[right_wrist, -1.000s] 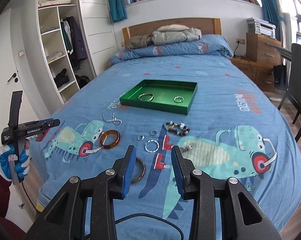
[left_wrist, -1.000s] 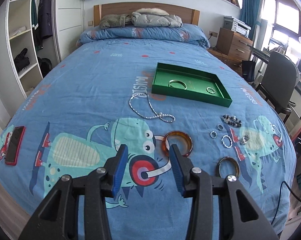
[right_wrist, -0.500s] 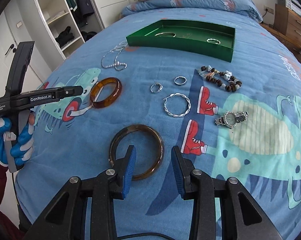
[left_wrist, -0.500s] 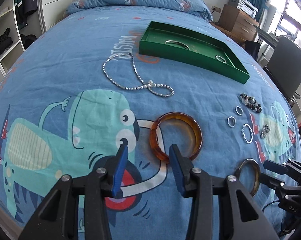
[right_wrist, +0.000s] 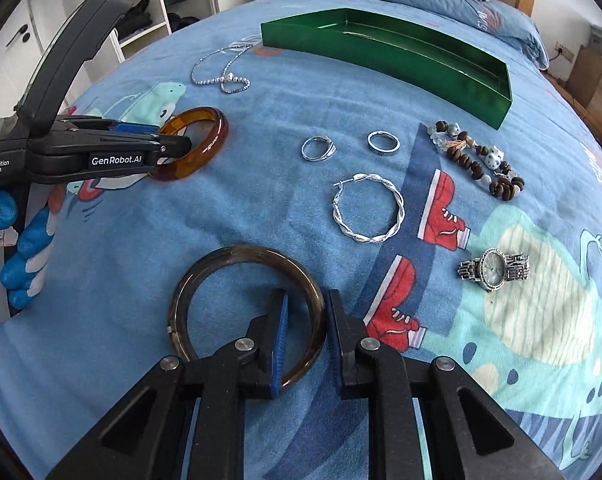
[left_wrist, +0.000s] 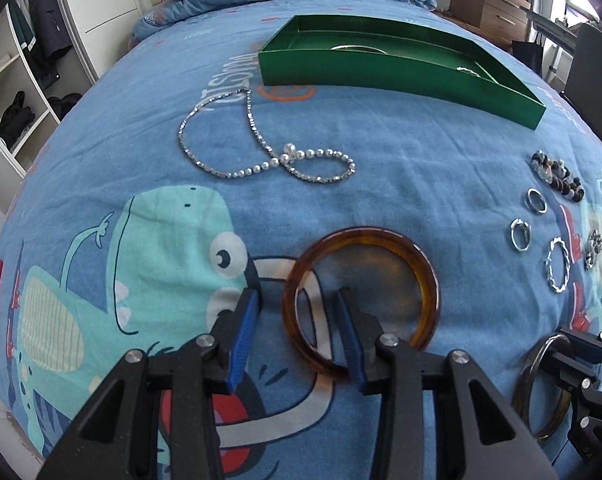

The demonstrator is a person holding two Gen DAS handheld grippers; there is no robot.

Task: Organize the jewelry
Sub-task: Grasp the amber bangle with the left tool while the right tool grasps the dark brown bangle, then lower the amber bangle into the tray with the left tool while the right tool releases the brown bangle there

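Amber bangle (left_wrist: pixel 361 300) and dark bangle (right_wrist: pixel 247 314) each straddled by closing left tongs (left_wrist: pixel 297 330) and right tongs (right_wrist: pixel 307 338), neither yet gripping; next, clamp, lift to green tray (left_wrist: pixel 401 76) ahead.

Amber bangle (left_wrist: pixel 361 300) and dark bangle (right_wrist: pixel 247 312) flat on bedspread, apart

On the blue cartoon-print bed (right_wrist: pixel 261 208), the green rectangular tray (right_wrist: pixel 401 56) lies farthest back. The silver bead-and-pearl necklace (right_wrist: pixel 221 72) lies left of it. Nearer, the amber resin bangle (right_wrist: pixel 205 140) lies left, two small silver rings (right_wrist: pixel 317 148) middle, the brown beaded bracelet (right_wrist: pixel 477 160) right. The dark horn-like bangle (right_wrist: pixel 245 312) lies nearest, with the twisted silver hoop (right_wrist: pixel 369 208) behind it and the silver wristwatch (right_wrist: pixel 493 270) to the right.
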